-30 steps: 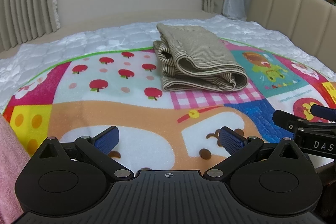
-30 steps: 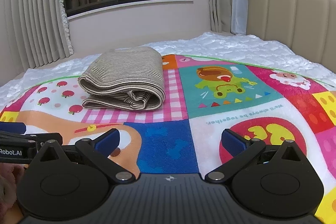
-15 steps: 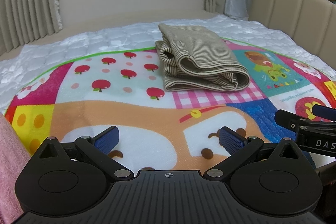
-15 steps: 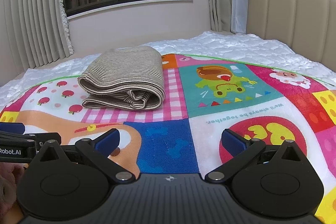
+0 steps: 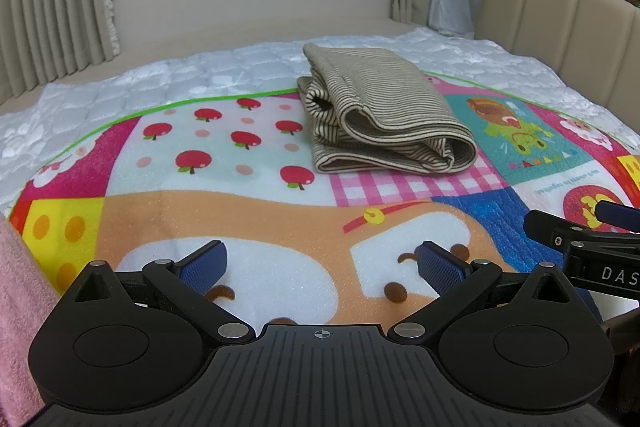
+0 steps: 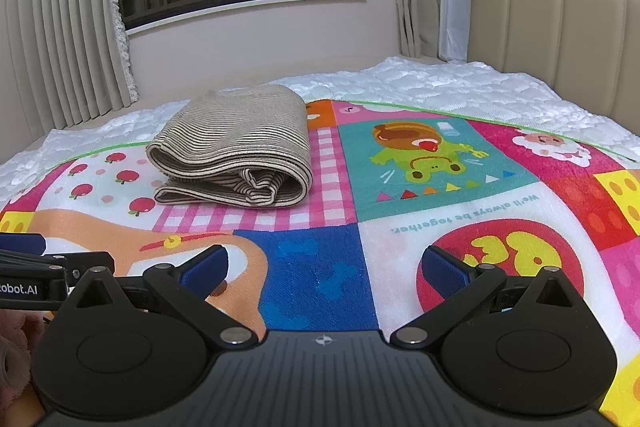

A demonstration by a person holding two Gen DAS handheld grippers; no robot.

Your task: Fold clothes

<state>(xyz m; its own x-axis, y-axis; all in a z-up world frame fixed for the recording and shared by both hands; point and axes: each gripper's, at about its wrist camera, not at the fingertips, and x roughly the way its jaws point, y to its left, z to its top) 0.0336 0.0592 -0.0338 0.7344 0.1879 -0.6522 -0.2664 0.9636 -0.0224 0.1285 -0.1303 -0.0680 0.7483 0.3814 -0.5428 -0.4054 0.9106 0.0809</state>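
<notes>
Both grippers, left gripper [image 5: 320,265] and right gripper [image 6: 324,267], hover spread, empty, near folded striped garment [image 5: 380,123].

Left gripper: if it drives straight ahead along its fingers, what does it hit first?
Probably the cartoon play mat itself. The left gripper is open over it; the folded striped garment lies farther ahead, slightly right. Depth is unclear.

Both wrist cameras sit low and side by side, seemingly level, facing the same folded striped garment [image 5: 384,119] ahead.
</notes>
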